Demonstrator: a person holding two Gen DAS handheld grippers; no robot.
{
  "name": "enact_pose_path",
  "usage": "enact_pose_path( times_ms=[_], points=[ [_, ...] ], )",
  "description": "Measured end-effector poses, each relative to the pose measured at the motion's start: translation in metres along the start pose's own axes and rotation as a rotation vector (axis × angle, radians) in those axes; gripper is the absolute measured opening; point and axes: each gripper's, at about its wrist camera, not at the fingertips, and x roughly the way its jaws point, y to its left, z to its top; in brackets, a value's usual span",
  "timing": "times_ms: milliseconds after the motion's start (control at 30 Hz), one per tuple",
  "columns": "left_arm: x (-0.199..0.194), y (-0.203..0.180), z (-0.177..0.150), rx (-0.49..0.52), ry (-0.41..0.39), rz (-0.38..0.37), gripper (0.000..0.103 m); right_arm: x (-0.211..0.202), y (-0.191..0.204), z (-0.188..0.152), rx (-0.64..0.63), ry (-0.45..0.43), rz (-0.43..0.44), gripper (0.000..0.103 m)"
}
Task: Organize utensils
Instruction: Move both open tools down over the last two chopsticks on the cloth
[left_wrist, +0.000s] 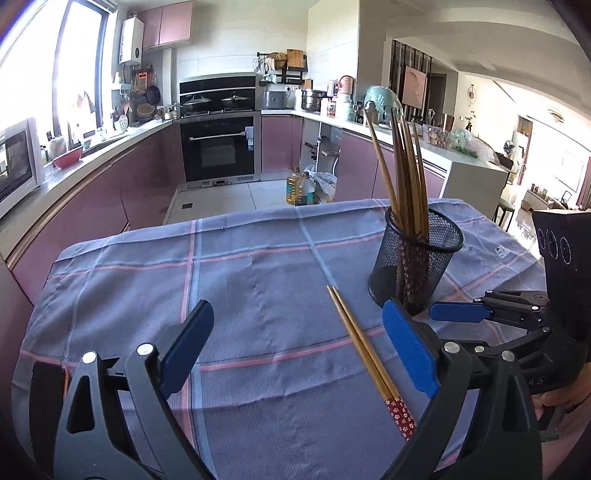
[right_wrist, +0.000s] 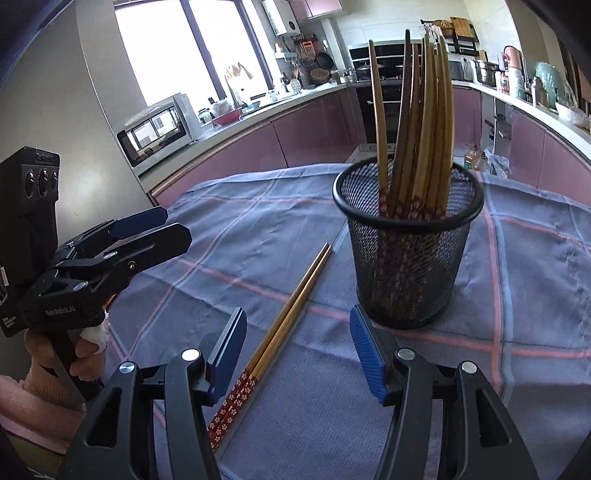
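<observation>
We hold both grippers low over the table (left_wrist: 122, 280), and neither grips anything: the left gripper (left_wrist: 295, 354) has its fingers spread wide, and so does the right gripper (right_wrist: 295, 358). One loose pair of chopsticks (right_wrist: 284, 325) lies flat on the checked cloth (right_wrist: 535, 295), passing between the right fingers with its red flowered ends nearest us; from the left view it sits just inside the right-hand finger. The mesh cup (right_wrist: 406, 254), already full of upright chopsticks, stands just beyond the right finger's tip. We judge the pair light, stiff, thin and smooth, likely to roll or split apart, so we would pinch both sticks together across the patterned end. The cloth is soft and slightly creased; a kitchen with purple cabinets lies behind.
</observation>
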Motion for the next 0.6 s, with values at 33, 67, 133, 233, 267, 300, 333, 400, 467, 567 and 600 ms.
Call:
enact_pose_path(
  times_ms=[33, 67, 133, 233, 267, 300, 333, 400, 467, 567, 600],
  points=[
    [0.004, -0.002, -0.003, 0.0, 0.011, 0.006, 0.091, 0.003, 0.002, -0.002, -0.005, 0.008, -0.009, 0.056],
    [0.007, -0.001, -0.006, -0.003, 0.026, 0.005, 0.091, 0.007, 0.004, -0.004, -0.011, 0.017, -0.021, 0.056],
    [0.011, 0.0, -0.011, -0.016, 0.046, -0.001, 0.089, 0.012, 0.007, -0.008, -0.01, 0.032, -0.021, 0.056],
    [0.016, 0.002, -0.018, -0.031, 0.074, -0.003, 0.083, 0.016, 0.009, -0.009, -0.015, 0.046, -0.043, 0.054],
    [0.018, 0.003, -0.02, -0.036, 0.081, -0.005, 0.083, 0.017, 0.01, -0.01, -0.012, 0.05, -0.046, 0.053],
    [0.019, 0.004, -0.023, -0.037, 0.085, -0.005, 0.083, 0.018, 0.01, -0.011, -0.01, 0.054, -0.046, 0.052],
    [0.02, 0.004, -0.025, -0.038, 0.091, -0.005, 0.082, 0.019, 0.01, -0.012, -0.01, 0.056, -0.05, 0.049],
    [0.023, 0.004, -0.028, -0.038, 0.103, -0.008, 0.082, 0.021, 0.011, -0.014, -0.013, 0.062, -0.055, 0.046],
    [0.025, 0.004, -0.03, -0.037, 0.113, -0.011, 0.079, 0.021, 0.01, -0.015, -0.012, 0.065, -0.056, 0.044],
    [0.029, 0.004, -0.033, -0.038, 0.127, -0.014, 0.078, 0.022, 0.014, -0.017, -0.019, 0.068, -0.061, 0.043],
    [0.03, 0.004, -0.033, -0.04, 0.131, -0.015, 0.078, 0.022, 0.016, -0.017, -0.022, 0.07, -0.06, 0.042]
  ],
)
